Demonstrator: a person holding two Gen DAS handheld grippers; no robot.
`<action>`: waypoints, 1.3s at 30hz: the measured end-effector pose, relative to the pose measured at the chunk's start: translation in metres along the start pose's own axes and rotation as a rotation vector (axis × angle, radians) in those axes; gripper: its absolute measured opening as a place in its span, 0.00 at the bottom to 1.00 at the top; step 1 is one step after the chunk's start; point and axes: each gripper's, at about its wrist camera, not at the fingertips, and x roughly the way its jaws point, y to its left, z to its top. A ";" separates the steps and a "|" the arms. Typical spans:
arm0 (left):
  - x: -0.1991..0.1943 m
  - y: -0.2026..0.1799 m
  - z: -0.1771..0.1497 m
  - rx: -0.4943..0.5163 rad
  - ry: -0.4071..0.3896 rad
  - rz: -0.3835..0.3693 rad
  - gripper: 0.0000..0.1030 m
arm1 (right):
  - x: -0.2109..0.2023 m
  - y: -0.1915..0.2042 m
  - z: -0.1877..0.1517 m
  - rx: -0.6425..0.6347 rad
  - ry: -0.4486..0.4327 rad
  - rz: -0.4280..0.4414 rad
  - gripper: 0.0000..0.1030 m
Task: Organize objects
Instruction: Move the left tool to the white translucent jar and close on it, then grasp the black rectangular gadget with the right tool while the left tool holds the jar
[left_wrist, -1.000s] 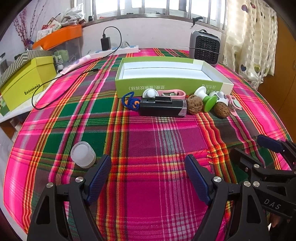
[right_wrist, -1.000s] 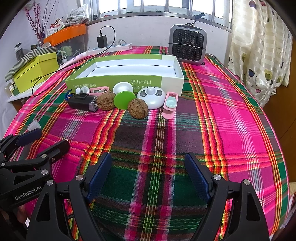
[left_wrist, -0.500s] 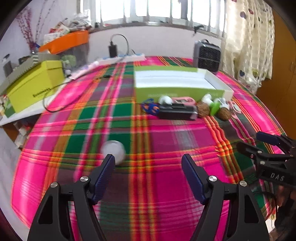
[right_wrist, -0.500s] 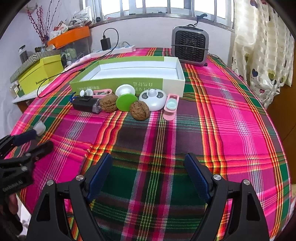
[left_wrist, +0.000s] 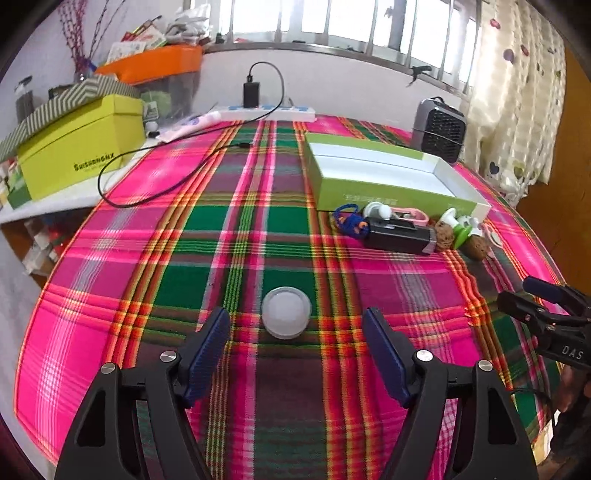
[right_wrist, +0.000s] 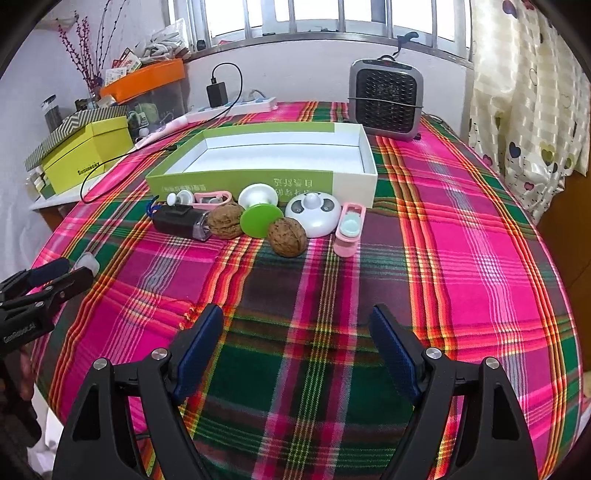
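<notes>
A small white round jar (left_wrist: 286, 312) stands alone on the plaid tablecloth, just ahead of and centred between the fingers of my open, empty left gripper (left_wrist: 297, 349). An open green and white box (right_wrist: 269, 160) lies further back. In front of it sits a row of small items: a black device (right_wrist: 181, 221), two walnuts (right_wrist: 286, 236), a green and white mushroom-shaped piece (right_wrist: 258, 210), a white round gadget (right_wrist: 314, 214) and a pink clip (right_wrist: 349, 229). My right gripper (right_wrist: 295, 350) is open and empty, well short of the row.
A grey heater (right_wrist: 384, 98) stands behind the box. A power strip with a black charger and cable (left_wrist: 255, 99) lies at the back. A yellow box (left_wrist: 77, 155) sits on a side shelf to the left. Curtains hang at the right.
My left gripper swung left and now faces the white jar, which went from beside its left finger to centred between the fingers. My right gripper pulled back slightly.
</notes>
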 end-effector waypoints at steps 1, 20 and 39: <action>0.001 0.000 0.000 0.003 0.002 0.005 0.70 | 0.000 0.001 0.001 -0.001 0.000 0.003 0.79; 0.013 0.011 0.004 0.000 -0.001 0.039 0.31 | 0.025 0.047 0.046 -0.166 -0.017 0.133 0.71; 0.019 0.017 0.009 -0.007 -0.008 0.042 0.30 | 0.050 0.078 0.073 -0.270 0.001 0.268 0.61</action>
